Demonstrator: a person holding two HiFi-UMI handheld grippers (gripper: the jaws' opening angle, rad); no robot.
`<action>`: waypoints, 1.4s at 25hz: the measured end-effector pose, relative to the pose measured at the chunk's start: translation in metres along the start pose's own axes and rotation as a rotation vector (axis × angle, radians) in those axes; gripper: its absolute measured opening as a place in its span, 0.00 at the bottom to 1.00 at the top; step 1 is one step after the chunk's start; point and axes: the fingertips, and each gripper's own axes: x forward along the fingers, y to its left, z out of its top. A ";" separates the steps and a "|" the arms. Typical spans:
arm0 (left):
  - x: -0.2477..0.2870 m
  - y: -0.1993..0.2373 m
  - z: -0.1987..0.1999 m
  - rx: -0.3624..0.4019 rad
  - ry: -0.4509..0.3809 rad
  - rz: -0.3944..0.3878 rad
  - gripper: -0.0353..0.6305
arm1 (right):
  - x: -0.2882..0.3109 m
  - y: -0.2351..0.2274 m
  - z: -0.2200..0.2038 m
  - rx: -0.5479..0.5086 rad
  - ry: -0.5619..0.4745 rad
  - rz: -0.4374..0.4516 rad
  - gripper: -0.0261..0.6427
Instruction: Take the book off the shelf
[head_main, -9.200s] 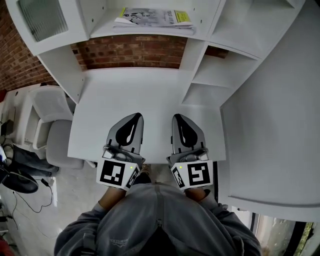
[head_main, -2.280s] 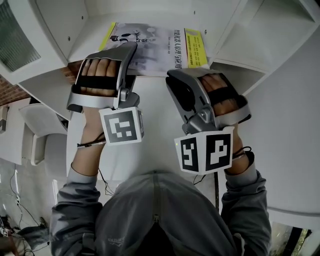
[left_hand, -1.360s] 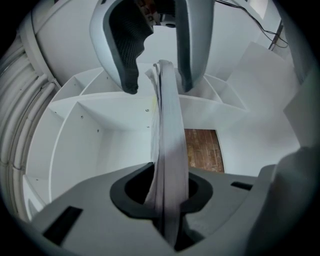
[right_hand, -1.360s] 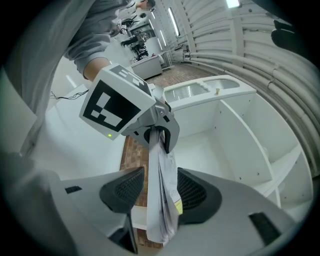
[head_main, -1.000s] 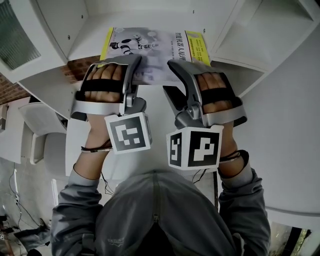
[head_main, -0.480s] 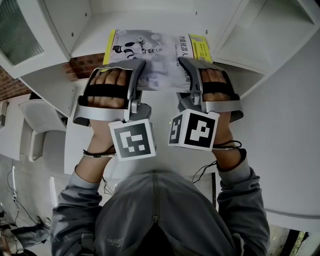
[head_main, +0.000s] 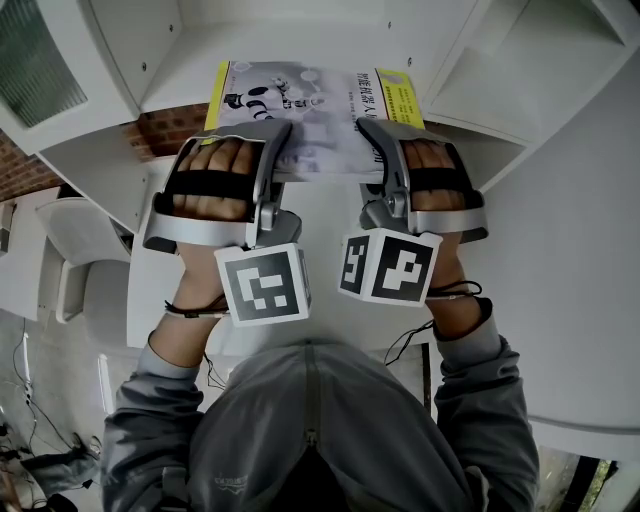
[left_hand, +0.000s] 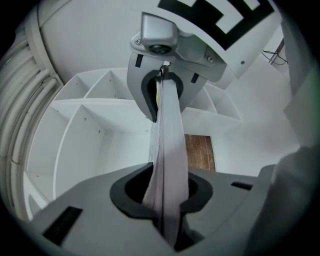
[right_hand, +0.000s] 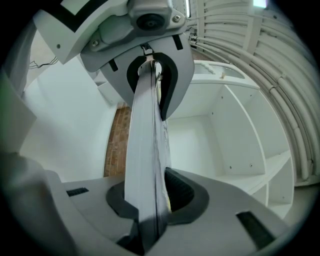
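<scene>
The book (head_main: 310, 95) lies flat on the shelf (head_main: 180, 95) at 12 o'clock in the head view. Its cover faces up, with a yellow strip along each side edge. The near edge of the book projects past the front of the shelf, above the white desk (head_main: 322, 215).

The left tongs (head_main: 278, 150) pinch the near edge of the book toward its 7 o'clock corner. In the left gripper view, the grey page block runs edge-on between both jaws, and the pads press on it from either side.

The right tongs (head_main: 375, 145) pinch the same edge toward the 5 o'clock corner. Their jaws have just been closing, with the book between them. In the right gripper view, the pads now bear on the page block.

Both tongs point toward 12 o'clock and stand side by side. Each is carried by a hand under a black strap: the left hand (head_main: 210, 170) and the right hand (head_main: 432, 165). The marker cubes (head_main: 262, 283) sit at the 6 o'clock end of each tool. A brick wall (head_main: 165, 128) shows below the shelf at 10 o'clock.
</scene>
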 end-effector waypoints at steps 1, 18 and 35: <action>-0.001 0.001 0.000 0.001 -0.003 0.002 0.17 | -0.001 -0.001 0.000 0.000 -0.001 0.002 0.17; -0.011 0.023 0.003 0.004 -0.036 0.047 0.16 | -0.011 -0.016 0.005 0.000 -0.019 0.009 0.16; -0.051 -0.016 0.009 -0.019 -0.081 -0.039 0.16 | -0.052 0.019 0.013 0.043 -0.012 0.059 0.16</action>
